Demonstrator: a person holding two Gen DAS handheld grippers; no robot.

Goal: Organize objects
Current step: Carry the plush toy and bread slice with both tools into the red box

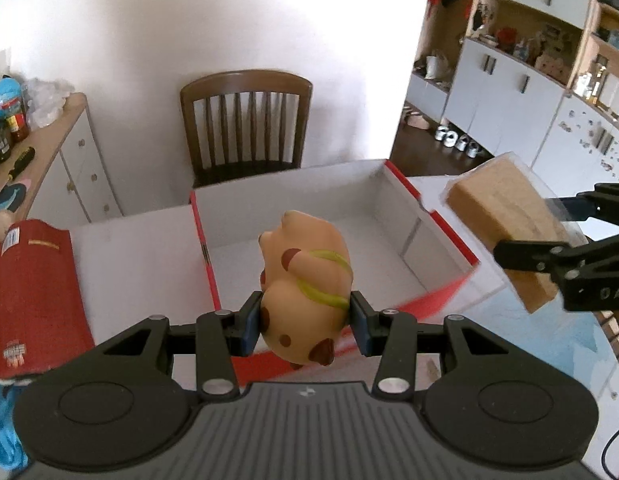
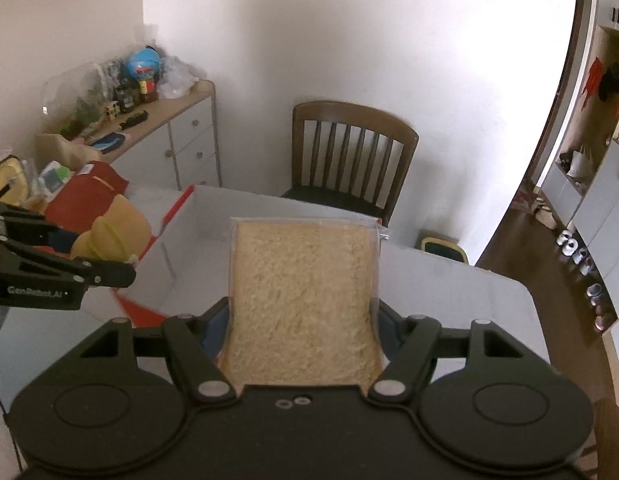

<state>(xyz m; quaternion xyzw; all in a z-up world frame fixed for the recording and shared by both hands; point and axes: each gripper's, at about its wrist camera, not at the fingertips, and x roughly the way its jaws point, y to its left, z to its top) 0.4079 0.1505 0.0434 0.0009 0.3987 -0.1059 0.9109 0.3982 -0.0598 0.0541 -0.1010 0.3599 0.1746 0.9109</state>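
My left gripper (image 1: 305,322) is shut on a tan toy animal (image 1: 305,280) with brown spots and a yellow-green collar, held above the near edge of an open red box (image 1: 449,228) with a white inside. My right gripper (image 2: 301,334) is shut on a wrapped slice of bread (image 2: 305,300), held above the table to the right of the box (image 2: 177,212). The bread (image 1: 505,224) and right gripper (image 1: 549,256) show at the right of the left wrist view. The toy (image 2: 113,232) and left gripper (image 2: 89,268) show at the left of the right wrist view.
The red box lid (image 1: 33,292) lies left of the box on the white table (image 2: 469,304). A brown wooden chair (image 1: 247,124) stands behind the table. A sideboard (image 2: 181,140) with bottles and clutter is at the left. White cabinets (image 1: 509,92) and shoes are at the right.
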